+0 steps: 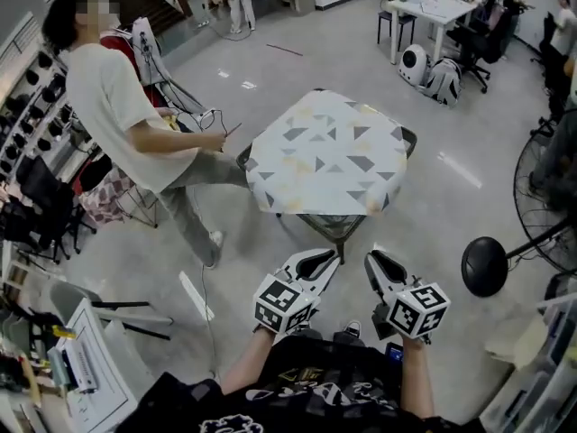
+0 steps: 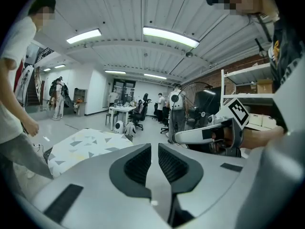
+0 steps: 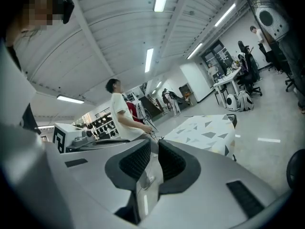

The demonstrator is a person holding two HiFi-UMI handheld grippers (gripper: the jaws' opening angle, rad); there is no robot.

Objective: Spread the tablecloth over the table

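Observation:
A white tablecloth (image 1: 329, 152) with grey triangles lies flat over the small square table (image 1: 337, 227), its edges hanging down all round. It also shows in the left gripper view as the tablecloth (image 2: 88, 144) and in the right gripper view as the tablecloth (image 3: 205, 130). Both grippers are held close to my body, well short of the table's near edge. On the left gripper (image 1: 332, 258) (image 2: 154, 149) the jaws stand a narrow slit apart with nothing between them. The right gripper (image 1: 371, 260) (image 3: 155, 147) shows the same narrow gap and is empty too.
A person in a white shirt (image 1: 117, 115) stands at the table's left side, one leg stretched toward it. A floor fan (image 1: 550, 197) and a black round base (image 1: 484, 266) stand at the right. Desks and chairs (image 1: 433, 7) fill the back. Racks and clutter line the left edge.

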